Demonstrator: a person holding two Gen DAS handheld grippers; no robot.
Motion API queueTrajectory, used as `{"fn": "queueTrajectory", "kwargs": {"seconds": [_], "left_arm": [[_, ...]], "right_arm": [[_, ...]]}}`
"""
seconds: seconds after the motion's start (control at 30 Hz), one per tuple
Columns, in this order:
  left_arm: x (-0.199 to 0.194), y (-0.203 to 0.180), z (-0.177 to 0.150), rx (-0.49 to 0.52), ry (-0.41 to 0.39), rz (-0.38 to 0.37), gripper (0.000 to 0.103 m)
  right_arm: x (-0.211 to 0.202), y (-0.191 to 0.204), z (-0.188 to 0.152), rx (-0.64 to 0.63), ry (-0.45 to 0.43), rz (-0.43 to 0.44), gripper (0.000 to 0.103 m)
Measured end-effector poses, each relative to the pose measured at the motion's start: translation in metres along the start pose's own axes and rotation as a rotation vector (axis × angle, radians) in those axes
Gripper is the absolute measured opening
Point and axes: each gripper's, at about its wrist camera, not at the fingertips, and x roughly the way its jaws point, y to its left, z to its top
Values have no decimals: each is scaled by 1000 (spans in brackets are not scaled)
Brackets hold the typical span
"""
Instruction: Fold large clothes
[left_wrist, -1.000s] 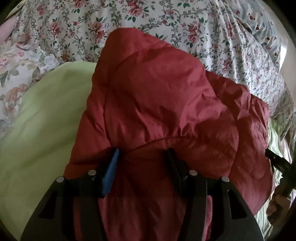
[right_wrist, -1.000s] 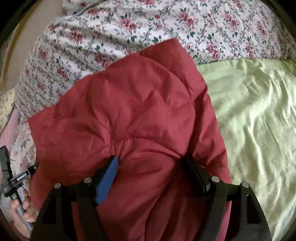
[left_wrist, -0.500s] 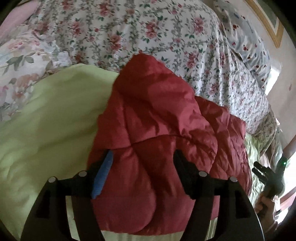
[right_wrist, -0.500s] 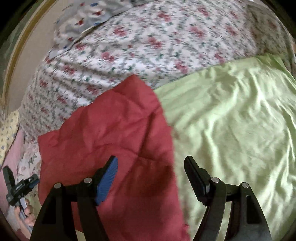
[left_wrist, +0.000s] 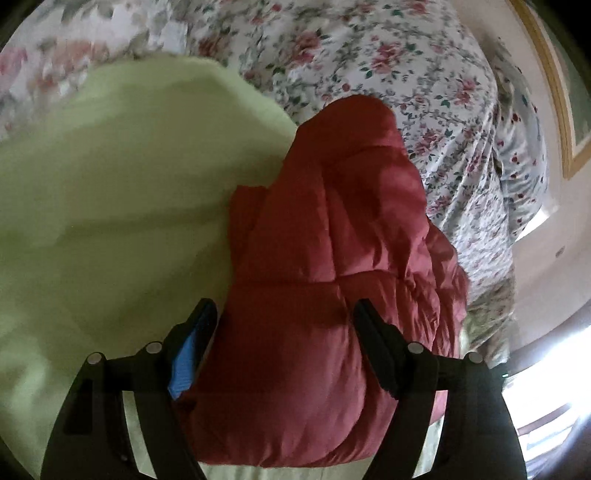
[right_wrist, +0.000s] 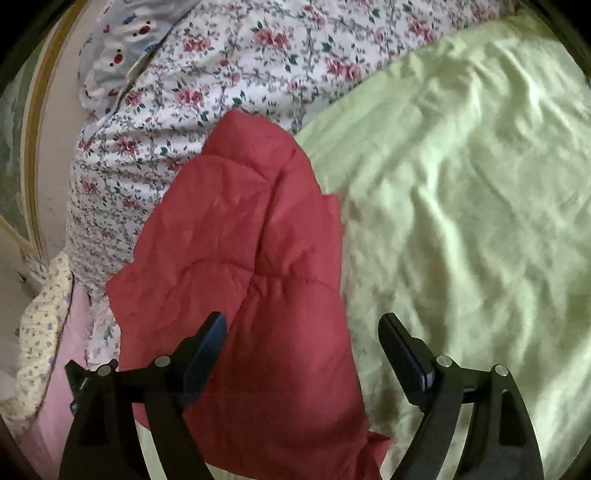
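Note:
A dark red quilted jacket (left_wrist: 332, 280) lies folded into a long bundle on a light green sheet (left_wrist: 110, 206). It also shows in the right wrist view (right_wrist: 251, 280), lying along the left edge of the green sheet (right_wrist: 461, 206). My left gripper (left_wrist: 286, 314) is open and hovers above the near end of the jacket, holding nothing. My right gripper (right_wrist: 303, 328) is open and empty above the jacket's near right edge.
A floral duvet (left_wrist: 388, 62) is heaped behind the jacket, seen also in the right wrist view (right_wrist: 229, 62). A pink and a small-flowered cloth (right_wrist: 48, 332) lie at the left. A framed picture (left_wrist: 554, 92) hangs on the wall at the right.
Both grippers have let go of the jacket and pulled back and up. The jacket, held a second ago, now lies folded on the green sheet.

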Motion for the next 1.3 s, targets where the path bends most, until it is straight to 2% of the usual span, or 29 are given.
{"fn": "queueTrajectory", "kwargs": {"seconds": [0.13,0.23,0.4,0.43,0.47,0.5,0.57,0.6,0.67,0.73,0.83,0.97,1.3], "left_arm": [[20,10,3,-59,47,-63,77],[29,13,6,-100,62,-116,81],[40,13,8,-120,85,-152,83],[41,11,7,-113,85,-157,81],[41,10,7,-105,86,-162,72],[40,8,6,-95,88,-176,66],[35,6,5,-85,85,-190,51],[32,4,4,-79,84,-198,48],[22,0,3,-63,76,-206,42],[8,-8,-1,-32,64,-206,39],[-13,-20,-11,14,58,-194,38],[-41,-21,-32,23,74,-191,37],[-99,3,-97,-44,89,-204,37]], "right_arm": [[8,-2,-1,15,33,28,89],[15,-2,0,21,50,34,91],[28,1,-1,33,83,90,92],[31,3,-1,27,91,97,90],[34,6,-2,26,99,110,86],[35,8,-4,27,104,116,82],[34,14,-5,20,104,106,66],[31,15,-6,19,102,107,61],[23,20,-7,19,99,114,45],[11,26,-8,10,97,118,40],[-8,41,-15,-22,96,118,37],[-37,54,-33,-38,94,129,36],[-81,50,-101,2,126,153,36]]}}
